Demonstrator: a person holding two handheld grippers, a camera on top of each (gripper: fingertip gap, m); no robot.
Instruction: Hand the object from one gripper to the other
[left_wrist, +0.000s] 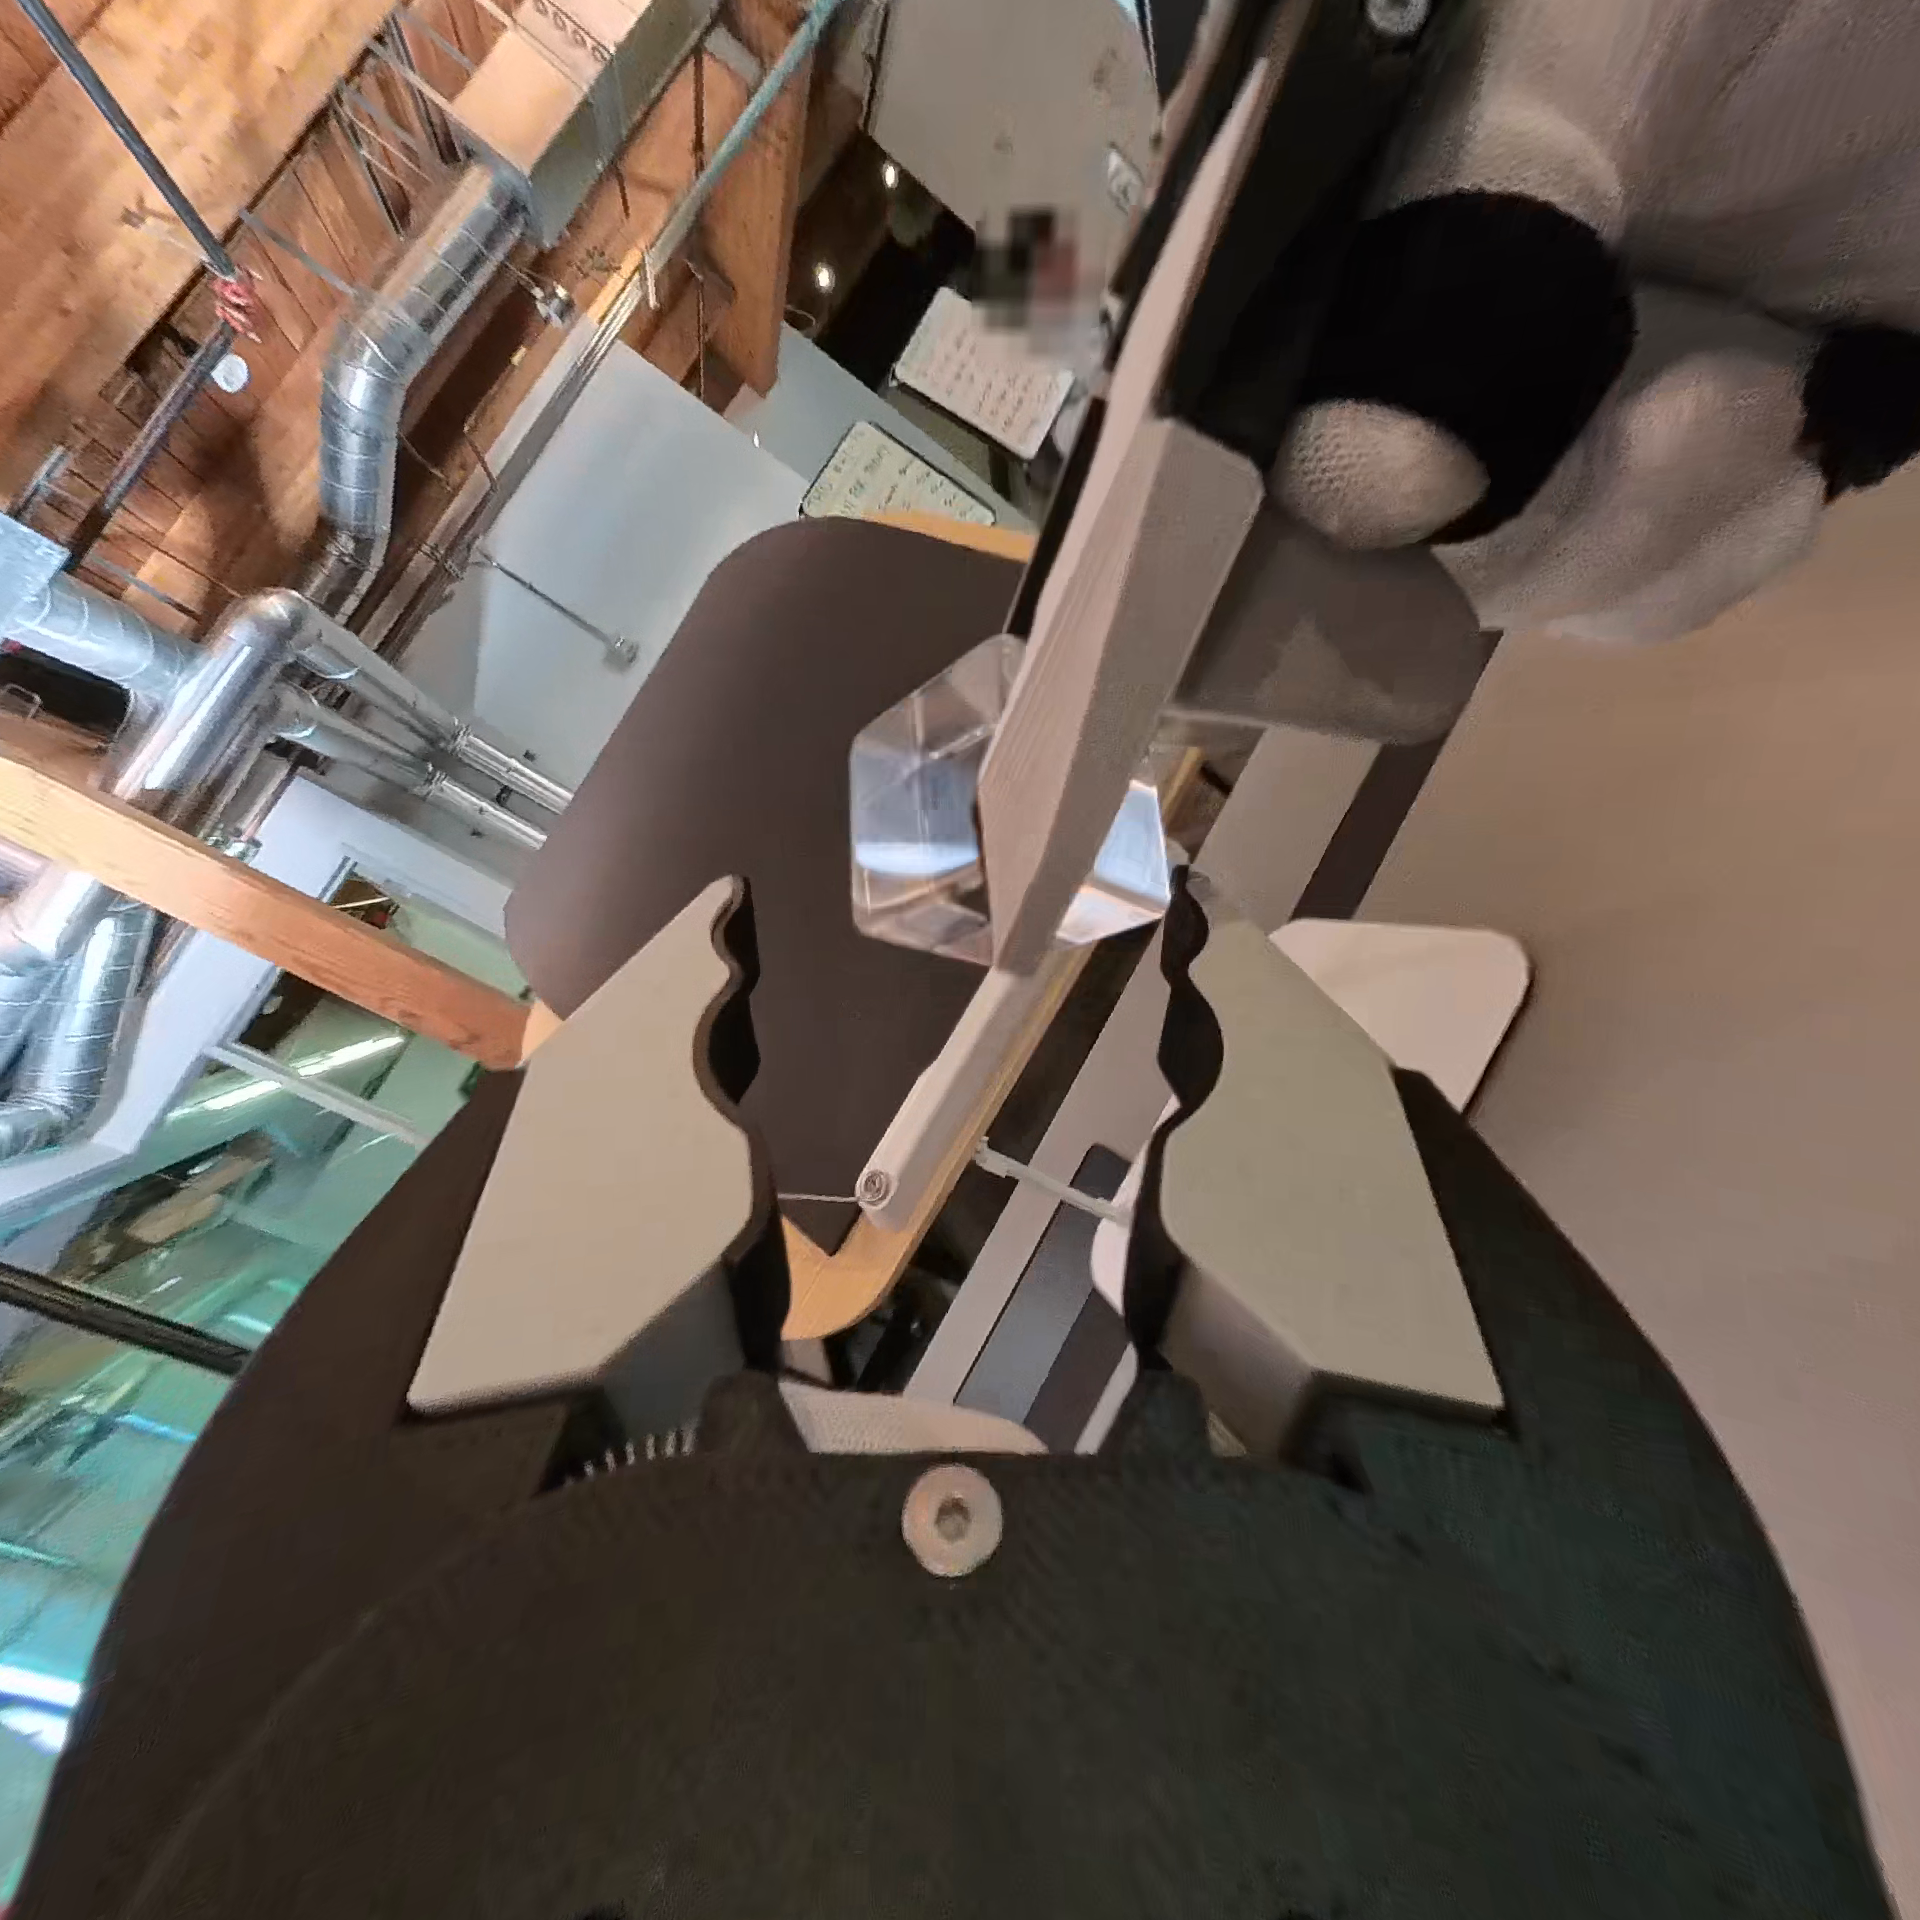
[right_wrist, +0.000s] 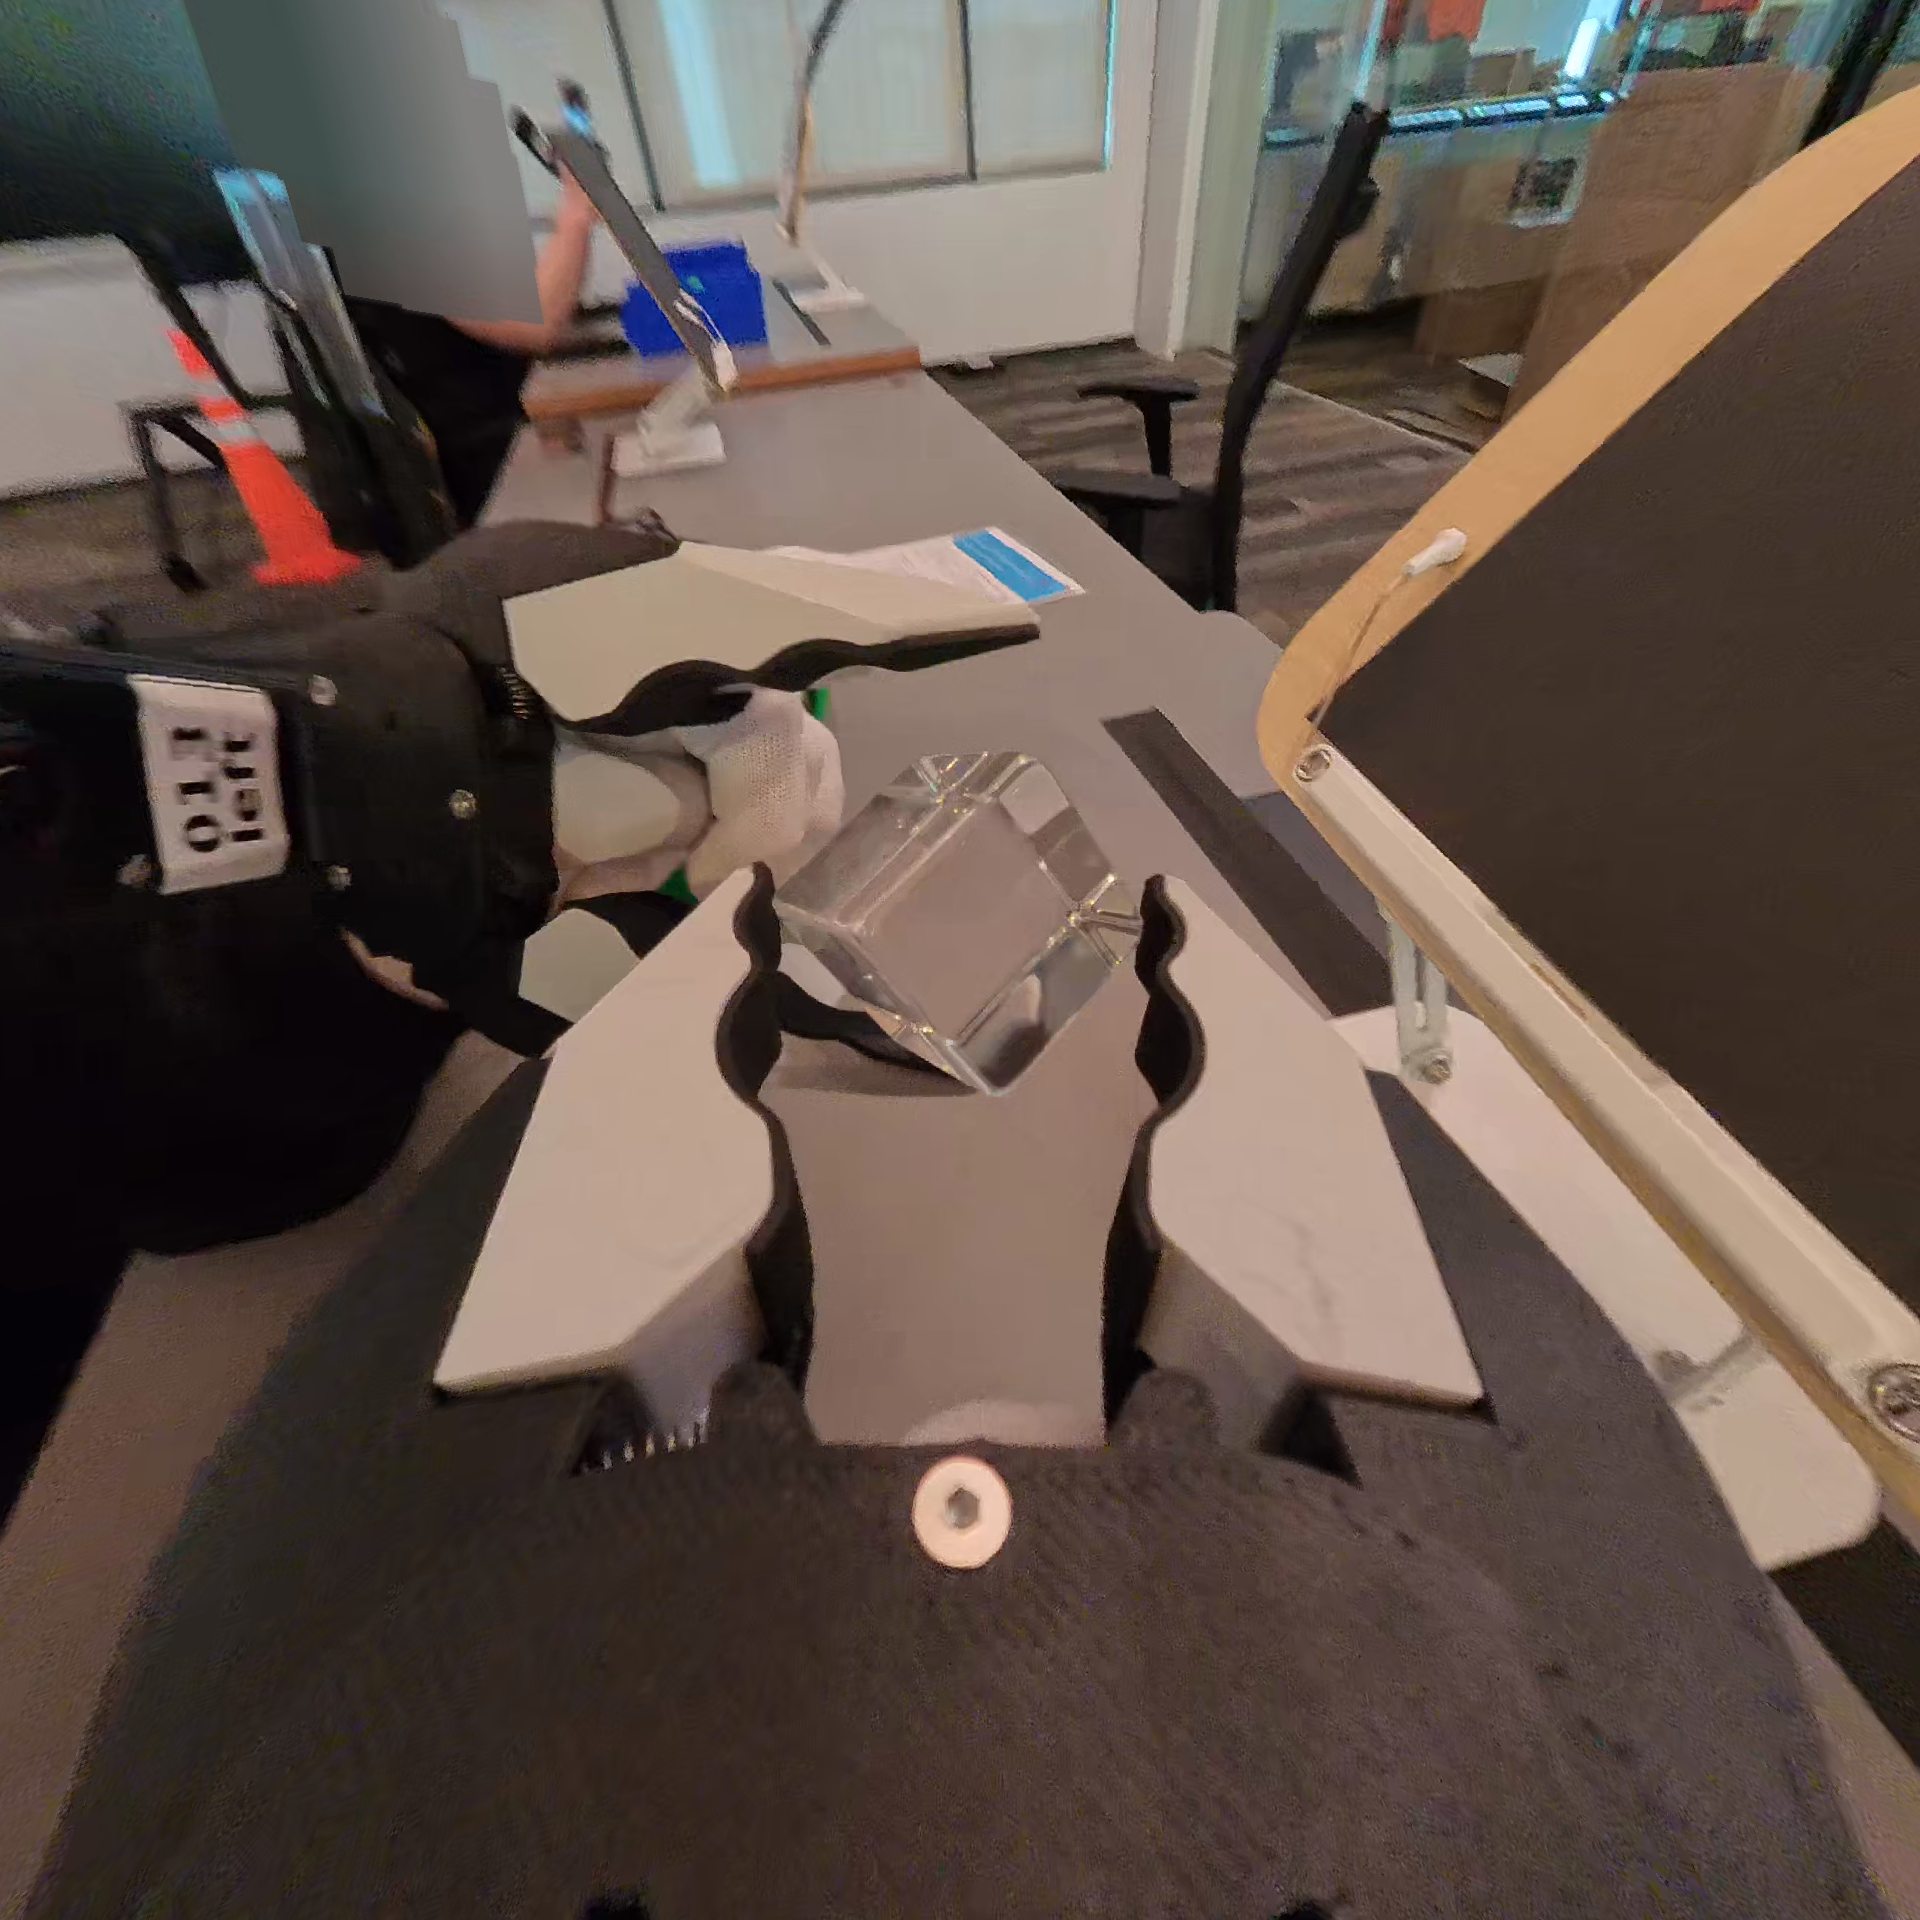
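Looked mid-handover. Pinched the clear, bevel-edged glass cube at the very tips of the right gripper, aloft over the grey table. Kept the left gripper spread wide, bracketing the cube, apparently without gripping it. Called next, probably, for clamping the left squarely on flat faces before easing the right apart, lest slick glass slip.

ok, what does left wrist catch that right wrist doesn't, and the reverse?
Left wrist only: silver ceiling ducts and the wooden ceiling.
Right wrist only: the grey table, an orange traffic cone, a blue bin and a black office chair.
Both: the clear cube clamped at the right gripper tips, with the left gripper open close by.
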